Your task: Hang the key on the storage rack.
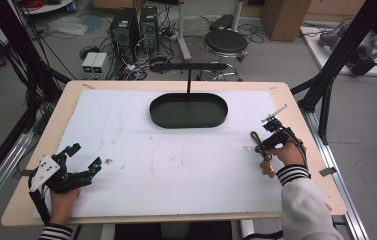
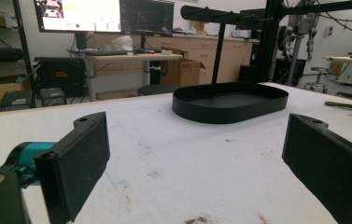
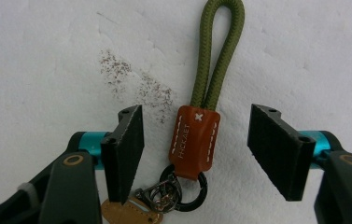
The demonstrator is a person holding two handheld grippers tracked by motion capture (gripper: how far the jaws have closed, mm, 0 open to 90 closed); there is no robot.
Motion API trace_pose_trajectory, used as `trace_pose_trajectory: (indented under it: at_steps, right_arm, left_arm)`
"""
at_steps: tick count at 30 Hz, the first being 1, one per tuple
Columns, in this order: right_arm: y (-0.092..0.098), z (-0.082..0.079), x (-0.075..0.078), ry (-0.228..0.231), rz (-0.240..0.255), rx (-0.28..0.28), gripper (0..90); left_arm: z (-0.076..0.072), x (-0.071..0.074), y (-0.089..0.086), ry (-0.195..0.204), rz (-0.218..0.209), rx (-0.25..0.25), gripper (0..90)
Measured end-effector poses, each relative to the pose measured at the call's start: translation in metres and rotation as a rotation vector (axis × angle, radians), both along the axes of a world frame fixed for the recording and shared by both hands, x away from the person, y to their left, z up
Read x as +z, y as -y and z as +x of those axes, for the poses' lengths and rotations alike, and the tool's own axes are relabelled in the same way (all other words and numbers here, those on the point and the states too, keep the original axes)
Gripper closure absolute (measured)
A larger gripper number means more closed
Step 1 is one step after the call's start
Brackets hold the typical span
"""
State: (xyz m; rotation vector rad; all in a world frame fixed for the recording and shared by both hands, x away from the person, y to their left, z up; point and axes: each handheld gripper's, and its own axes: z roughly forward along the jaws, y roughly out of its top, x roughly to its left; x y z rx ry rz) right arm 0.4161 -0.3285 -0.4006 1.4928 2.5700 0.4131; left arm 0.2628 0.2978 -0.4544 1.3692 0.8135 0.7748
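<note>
From the high view, a person works at a wooden bench covered by a stained white foam sheet [image 1: 176,165]. A black oval plastic tray [image 1: 188,110] sits near the far edge, a black T-shaped stand [image 1: 189,67] rising behind it. The left gripper [image 1: 83,159] rests near the front-left corner, jaws spread. The right gripper [image 1: 268,134] hangs over the right edge, tilted down over a keychain of olive-green braided cord and tan leather [image 1: 259,150] lying on the foam.

In the left gripper view, the flat black jaws stand wide apart and empty, aimed low across the sheet at the tray [image 2: 230,101] — apparently idle.

In the right gripper view, the jaws straddle the keychain's stitched leather tab [image 3: 194,140] without touching it (seemingly lined up for a pinch); the cord loop [image 3: 216,51] points away, a dark metal ring [image 3: 187,191] and clasp nearer.
</note>
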Motion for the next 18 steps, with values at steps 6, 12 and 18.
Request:
trace_pose_trajectory:
  at_steps: [6, 12, 18]
  right_arm:
    - [-0.0005, 0.0016, -0.0027, -0.030, -0.009, -0.004, 47.4]
    - [-0.0011, 0.0033, -0.0040, -0.043, -0.016, 0.012, 53.9]
    - [-0.0037, 0.0053, -0.0070, -0.060, -0.044, 0.024, 62.8]
  left_arm:
    - [0.0001, 0.0000, 0.0000, -0.001, -0.001, 0.000, 8.0]
    - [0.0002, 0.0000, -0.0001, -0.002, -0.002, 0.000, 8.0]
    - [0.0001, 0.0000, 0.0000, -0.002, -0.003, 0.000, 8.0]
